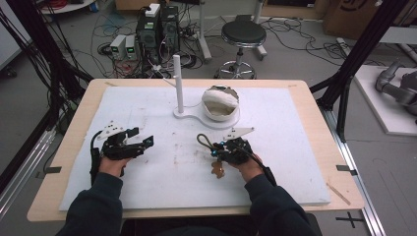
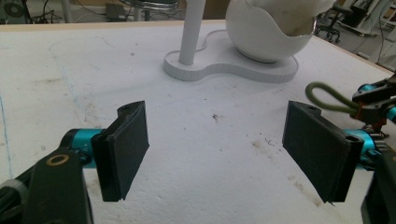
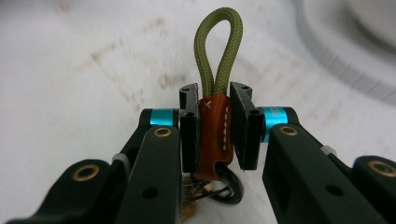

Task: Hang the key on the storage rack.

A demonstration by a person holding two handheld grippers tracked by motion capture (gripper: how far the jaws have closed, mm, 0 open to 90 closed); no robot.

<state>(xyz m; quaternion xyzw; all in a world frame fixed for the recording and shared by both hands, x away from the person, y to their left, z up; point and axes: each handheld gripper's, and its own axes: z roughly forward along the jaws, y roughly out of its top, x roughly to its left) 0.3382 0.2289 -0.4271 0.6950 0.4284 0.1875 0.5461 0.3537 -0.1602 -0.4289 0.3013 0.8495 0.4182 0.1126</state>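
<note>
Keychain [image 3: 215, 135], clamped by its brown leather tab in the right gripper [image 3: 215, 133] so the olive cord loop [image 3: 218, 46] projects free toward the white peg stand [image 1: 178, 83]; left gripper [image 2: 215, 154] idle, jaws wide apart.

A white foam sheet [image 1: 295, 162] covers a pale wooden table [image 1: 334, 147]. Toward its far side sits a flat white stand [image 1: 196, 117] with an upright white post [image 1: 178, 83], and beside the post rests a cracked white egg-shaped shell [image 1: 221, 103]. Behind the table stands a black round stool [image 1: 243, 34].
</note>
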